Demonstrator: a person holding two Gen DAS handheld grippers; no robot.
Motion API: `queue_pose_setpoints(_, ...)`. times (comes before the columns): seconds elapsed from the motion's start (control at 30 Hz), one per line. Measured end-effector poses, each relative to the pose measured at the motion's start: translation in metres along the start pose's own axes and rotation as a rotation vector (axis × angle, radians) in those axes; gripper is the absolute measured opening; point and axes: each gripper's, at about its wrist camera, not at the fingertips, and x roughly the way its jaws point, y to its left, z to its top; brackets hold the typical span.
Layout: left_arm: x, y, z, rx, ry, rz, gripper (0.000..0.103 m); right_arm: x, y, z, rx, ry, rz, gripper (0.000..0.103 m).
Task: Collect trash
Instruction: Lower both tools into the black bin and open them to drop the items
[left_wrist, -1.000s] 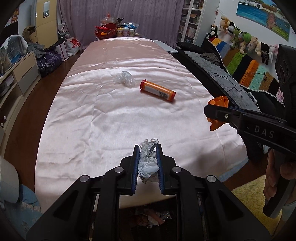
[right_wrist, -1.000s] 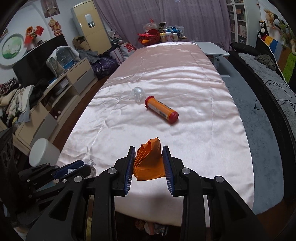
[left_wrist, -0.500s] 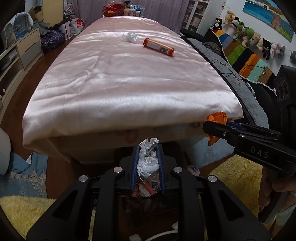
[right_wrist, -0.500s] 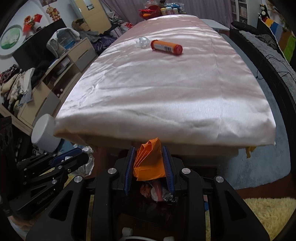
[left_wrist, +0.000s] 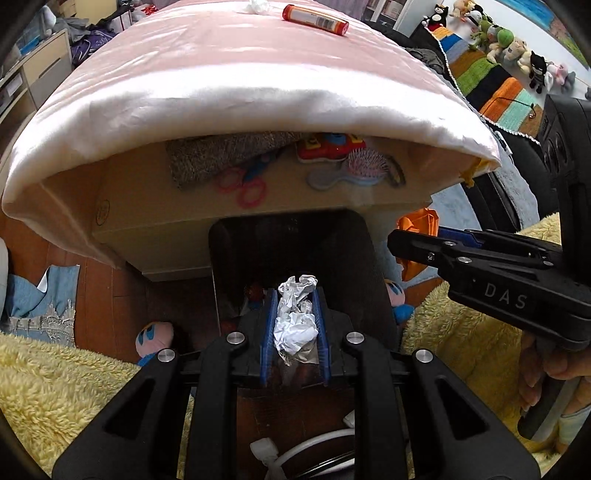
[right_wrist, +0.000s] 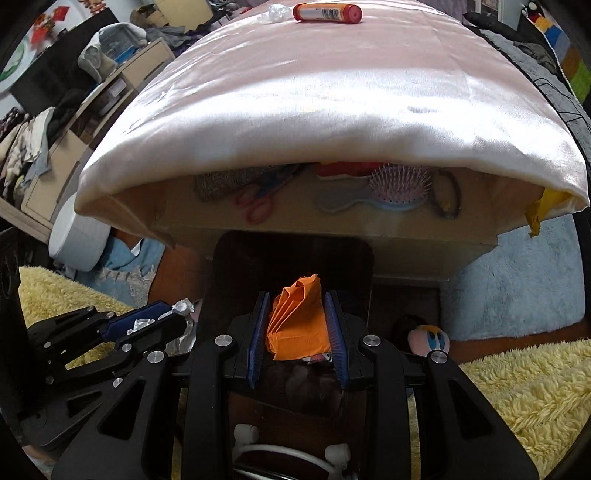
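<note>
Left wrist view, grip: the left gripper (left_wrist: 294, 325) is clamped on one crumpled foil ball (left_wrist: 297, 319), pinched between its blue pads.
Left wrist view, change: a second ago the foil hung over the pink sheet (left_wrist: 258, 74); now it hangs past the foot of the bed, above the dark bin (left_wrist: 369, 266) on the floor.
Left wrist view, neighbour: the right gripper (left_wrist: 410, 245) comes in from the right with orange paper (left_wrist: 419, 225) at its tip, level with the bin's right rim.
Left wrist view, left behind: one orange bottle (left_wrist: 315, 20) and one clear plastic scrap (left_wrist: 257, 5) lie near each other, far up the sheet.
Right wrist view, grip: the right gripper (right_wrist: 298, 326) is closed on one folded orange paper (right_wrist: 300, 319), which fills the gap between the pads.
Right wrist view, change: both hands have dropped from the bed to the bin (right_wrist: 229, 266); the paper now sits over its opening.
Right wrist view, bin contents: some wrappers seem to lie inside, but it is too dark to count them.
Meaning for the task: both pieces look ready to be released into the bin.
Count: two pieces held, two waiting on the bed, one bin.
</note>
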Motion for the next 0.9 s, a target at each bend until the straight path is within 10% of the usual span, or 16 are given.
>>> queue_pose_setpoints(0.57, 0.009, 0.003, -0.003, -0.014, 0.025, -0.012, 0.046, 0.004, -0.010, 0.004, 0.040, -0.002, 0.018, 0.049)
queue_pose_setpoints(0.9, -0.014, 0.008, 0.014, -0.012, -0.033, 0.021, 0.072, -0.040, -0.017, 0.025, 0.041, -0.147, -0.020, 0.094)
